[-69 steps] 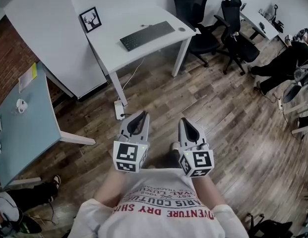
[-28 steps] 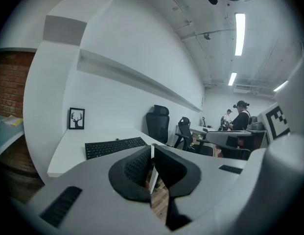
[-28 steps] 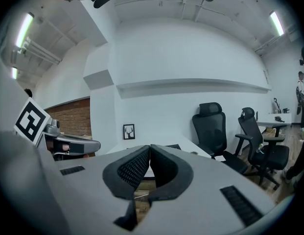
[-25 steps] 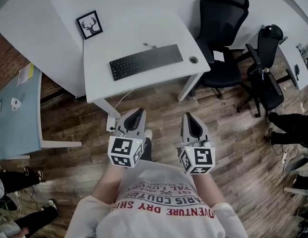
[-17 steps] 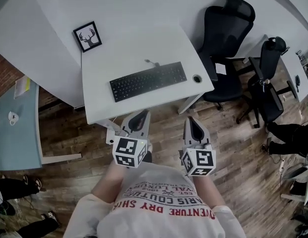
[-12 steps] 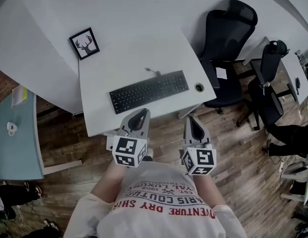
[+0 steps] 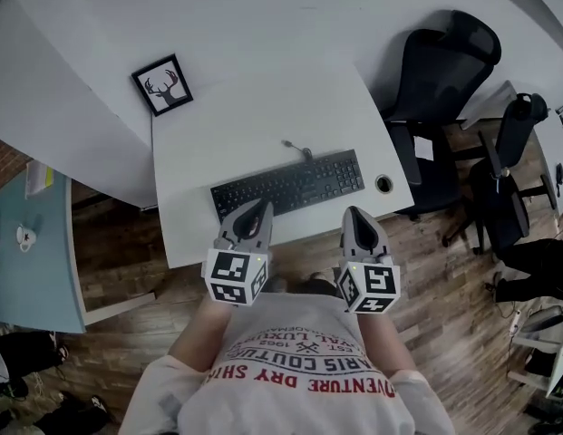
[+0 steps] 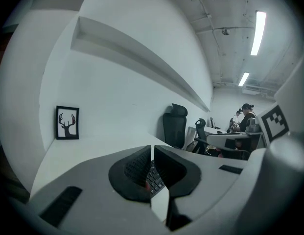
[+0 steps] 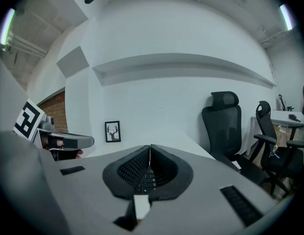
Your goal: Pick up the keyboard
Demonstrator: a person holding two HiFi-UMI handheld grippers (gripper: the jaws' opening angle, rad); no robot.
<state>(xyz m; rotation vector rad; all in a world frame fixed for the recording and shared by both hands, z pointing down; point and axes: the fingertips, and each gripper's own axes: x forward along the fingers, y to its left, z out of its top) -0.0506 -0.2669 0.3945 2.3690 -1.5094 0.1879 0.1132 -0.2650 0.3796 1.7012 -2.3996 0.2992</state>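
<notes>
**Both grippers closed, keyboard just ahead**

The keyboard (image 7: 288,185) lies on the white surface (image 7: 245,125) at the centre of the head view. The left gripper (image 7: 259,207) points at its lower left edge. The right gripper (image 7: 354,213) sits just below its right end. Both have their jaws pressed together on nothing.

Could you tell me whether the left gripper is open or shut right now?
Shut. The left gripper has its fingers pressed together along a thin seam, with nothing between them; the keyboard lies ahead of it.
</notes>
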